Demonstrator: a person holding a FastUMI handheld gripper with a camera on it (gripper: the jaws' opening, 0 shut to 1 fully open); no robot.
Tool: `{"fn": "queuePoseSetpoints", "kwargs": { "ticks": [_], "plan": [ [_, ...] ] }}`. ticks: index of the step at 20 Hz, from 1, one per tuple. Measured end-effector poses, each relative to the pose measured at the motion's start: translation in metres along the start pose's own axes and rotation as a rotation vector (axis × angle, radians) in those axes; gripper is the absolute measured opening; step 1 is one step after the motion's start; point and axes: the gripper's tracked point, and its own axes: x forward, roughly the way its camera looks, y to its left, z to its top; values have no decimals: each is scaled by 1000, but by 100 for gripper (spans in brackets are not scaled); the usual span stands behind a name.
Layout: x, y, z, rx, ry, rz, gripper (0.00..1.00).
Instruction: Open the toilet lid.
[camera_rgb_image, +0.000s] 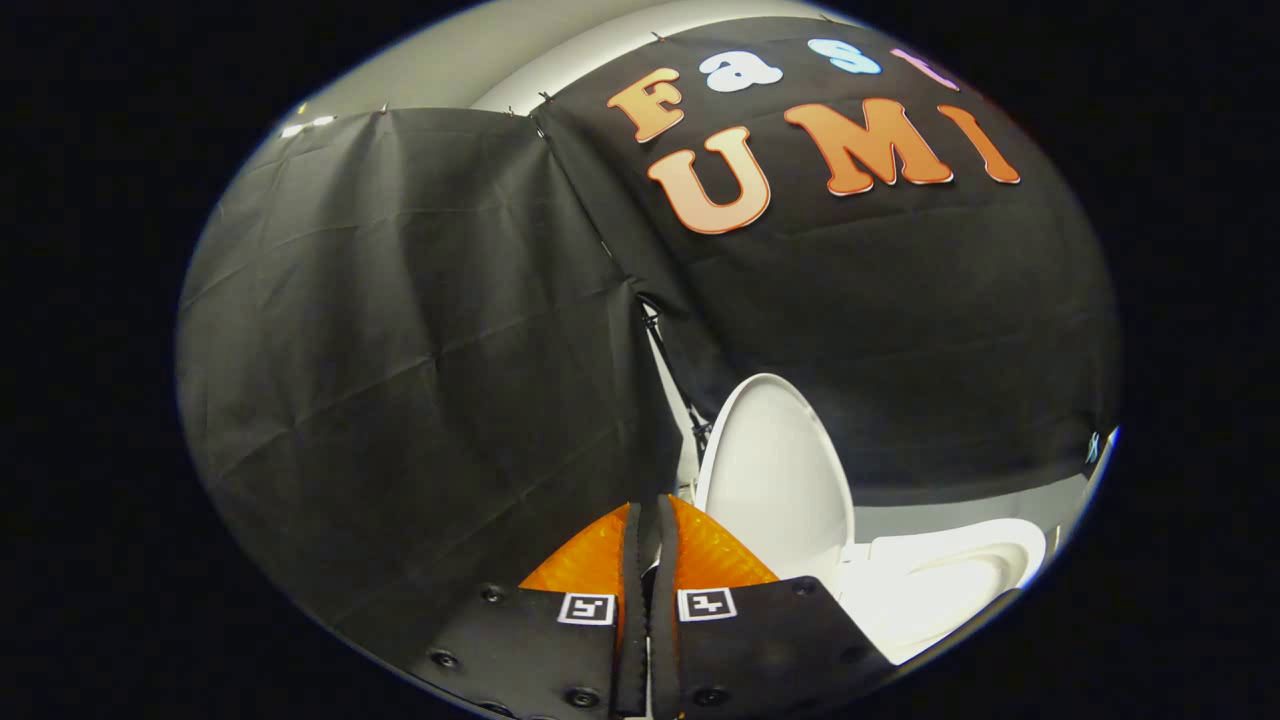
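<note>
The white toilet lid (775, 470) stands raised, nearly upright, leaning back toward the black cloth wall, just ahead and to the right of my fingers. Below and to the right of it lies the white toilet seat (950, 580) over the bowl. My gripper (650, 515) is shut, its two fingers pressed together with nothing between them. The fingers sit apart from the lid, a little to its left, and point up toward the booth wall.
Black cloth walls (420, 340) close in the left and the back, meeting at a corner seam with a gap above the lid. A strip of pale wall (960, 515) shows behind the toilet.
</note>
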Motion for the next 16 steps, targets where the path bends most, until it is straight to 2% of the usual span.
{"fn": "queuePoseSetpoints", "kwargs": {
  "ticks": [6, 12, 15, 16],
  "plan": [
    [10, 12, -5, -66, 4, -9, 11],
    [11, 16, -2, -44, -12, -11, 14],
    [11, 20, -9, -56, 1, 37, 28],
    [8, 18, -11, -49, 12, 36, 30]
  ]
}}
